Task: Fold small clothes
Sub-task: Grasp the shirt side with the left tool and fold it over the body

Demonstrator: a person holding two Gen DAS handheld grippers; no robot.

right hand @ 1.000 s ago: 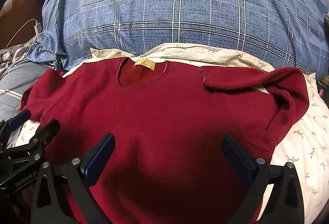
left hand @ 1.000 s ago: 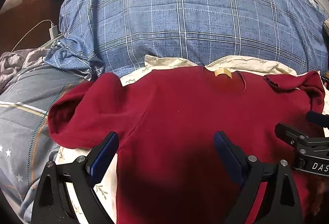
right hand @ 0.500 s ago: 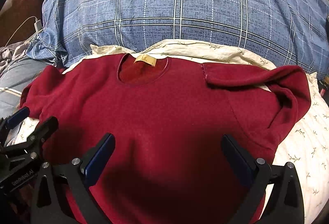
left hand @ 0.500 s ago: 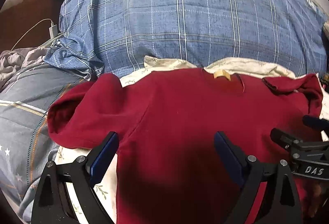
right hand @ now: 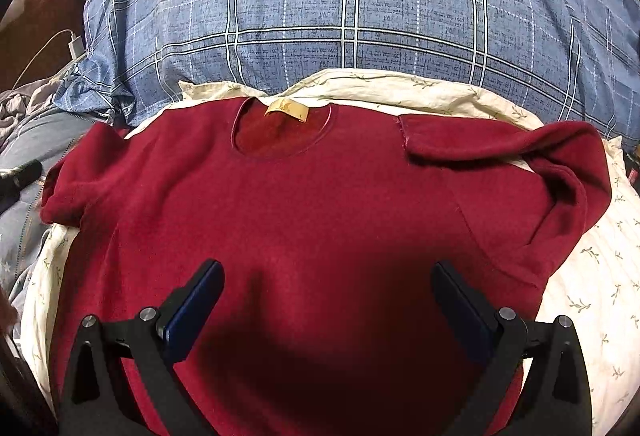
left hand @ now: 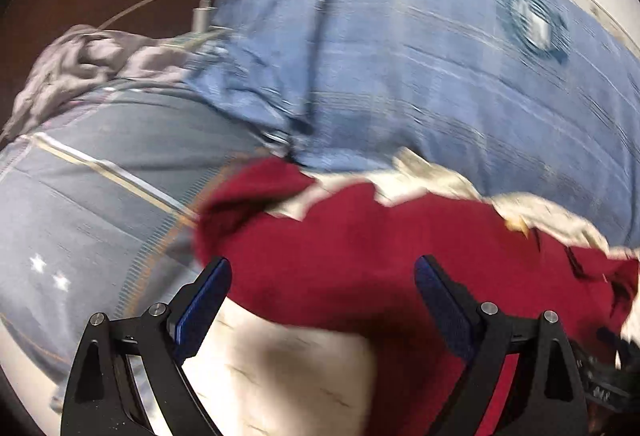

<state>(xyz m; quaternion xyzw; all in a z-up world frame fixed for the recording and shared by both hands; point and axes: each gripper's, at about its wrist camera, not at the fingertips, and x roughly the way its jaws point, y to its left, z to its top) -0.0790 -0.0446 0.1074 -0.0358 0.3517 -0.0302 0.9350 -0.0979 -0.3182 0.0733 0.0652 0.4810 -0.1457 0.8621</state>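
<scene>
A dark red sweater lies flat, front up, on a cream floral sheet, collar with a tan label at the far side. Its right sleeve is folded back on itself. My right gripper is open and empty above the sweater's middle. In the blurred left wrist view my left gripper is open and empty above the sweater's left sleeve and shoulder. Part of the left gripper shows at the left edge of the right wrist view.
A blue plaid quilt is bunched behind the sweater. A grey striped cover lies to the left, with crumpled grey cloth and a white charger cable behind it.
My left gripper has swung quickly left, from above the sweater's body to its left sleeve; its view is blurred. My right gripper has pulled back a little and stays open.
</scene>
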